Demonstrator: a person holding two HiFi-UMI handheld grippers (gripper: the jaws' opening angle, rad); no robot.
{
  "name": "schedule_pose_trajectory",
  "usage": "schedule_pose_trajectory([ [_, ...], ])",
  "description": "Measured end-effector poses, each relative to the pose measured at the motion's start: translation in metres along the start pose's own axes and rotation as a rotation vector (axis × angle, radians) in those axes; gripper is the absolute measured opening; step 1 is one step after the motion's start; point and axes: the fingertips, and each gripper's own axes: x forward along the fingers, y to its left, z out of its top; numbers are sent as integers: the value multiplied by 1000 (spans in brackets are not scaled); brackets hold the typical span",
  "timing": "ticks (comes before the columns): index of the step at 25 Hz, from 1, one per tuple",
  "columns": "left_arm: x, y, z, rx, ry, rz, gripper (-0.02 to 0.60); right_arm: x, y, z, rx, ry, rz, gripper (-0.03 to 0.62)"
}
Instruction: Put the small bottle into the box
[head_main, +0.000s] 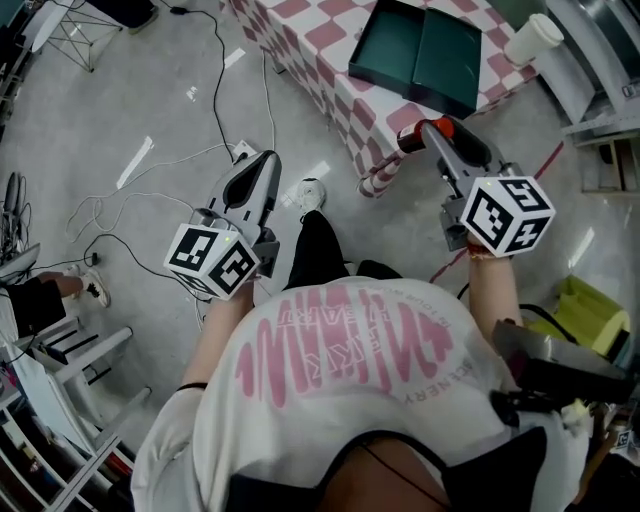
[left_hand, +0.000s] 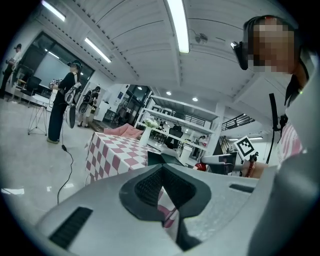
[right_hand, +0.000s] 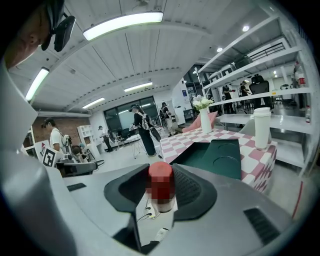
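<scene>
A person stood short of a table (head_main: 322, 38) draped in a pink-and-white checked cloth, with a hand-held gripper in each hand. The right gripper (head_main: 425, 130) had its jaws partly closed on the small bottle (right_hand: 161, 184), a red one, which stood upright between the pads. It was carried in the air near the table's corner.

The box (head_main: 420, 55), dark green and lying open in two halves, sat flat on the cloth beyond the bottle and apart from it. A white cup (head_main: 533, 40) stood just past its far side.

The left gripper (head_main: 262, 165) hung out over the floor, well clear of the table. Its jaw tips were together and nothing was between them.

The task appeared to be in its carrying stage, with the bottle lifted and gripped but not yet over the box. The next move would call for taking the right gripper forward over the table's edge until the bottle was above one open half. It would then need lowering inside the rim, upright, before the jaws let go. One half seemed to show a round recess, though whether it fits the bottle could not be told.
</scene>
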Motion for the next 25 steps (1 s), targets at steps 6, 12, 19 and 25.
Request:
schedule_pose_trajectory([
  [6, 29, 27, 2, -22, 25, -27, 6, 37, -8, 5, 22, 16, -15, 144],
  [12, 60, 48, 24, -7, 29, -71, 6, 68, -17, 23, 49, 3, -29, 144],
  [19, 100, 65, 73, 31, 8, -134, 6, 95, -25, 66, 55, -39, -60, 144],
  [25, 135, 86, 118, 77, -17, -179, 6, 121, -39, 103, 43, -78, -96, 144],
])
